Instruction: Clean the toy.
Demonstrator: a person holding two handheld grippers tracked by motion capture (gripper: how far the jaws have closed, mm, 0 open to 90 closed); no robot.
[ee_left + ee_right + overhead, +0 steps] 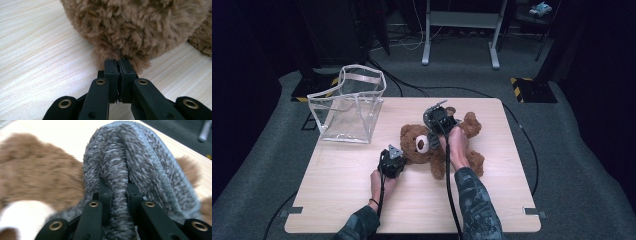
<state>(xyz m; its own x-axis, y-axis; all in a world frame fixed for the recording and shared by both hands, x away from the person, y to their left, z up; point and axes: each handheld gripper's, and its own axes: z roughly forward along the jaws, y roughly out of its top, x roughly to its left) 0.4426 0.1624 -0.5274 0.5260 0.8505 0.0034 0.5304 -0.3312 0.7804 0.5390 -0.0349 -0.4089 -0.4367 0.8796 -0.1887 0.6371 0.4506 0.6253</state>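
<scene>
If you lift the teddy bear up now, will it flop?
Probably. The teddy bear looks soft and plush, so its limbs would likely droop. It seems light for its size. The left gripper pinches only fur, which might slip; the right gripper grips its grey scarf.

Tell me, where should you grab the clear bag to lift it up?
Probably the clear bag by its white-trimmed top rim, coming straight down from above. It stands upright and open on the table's far left corner, so the rim is a thin edge jaws could close over; its flat sides look too wide.

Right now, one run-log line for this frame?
left hand-held gripper: shut on teddy bear fur | right hand-held gripper: shut on grey knit garment | clear bag: upright, apart
</scene>
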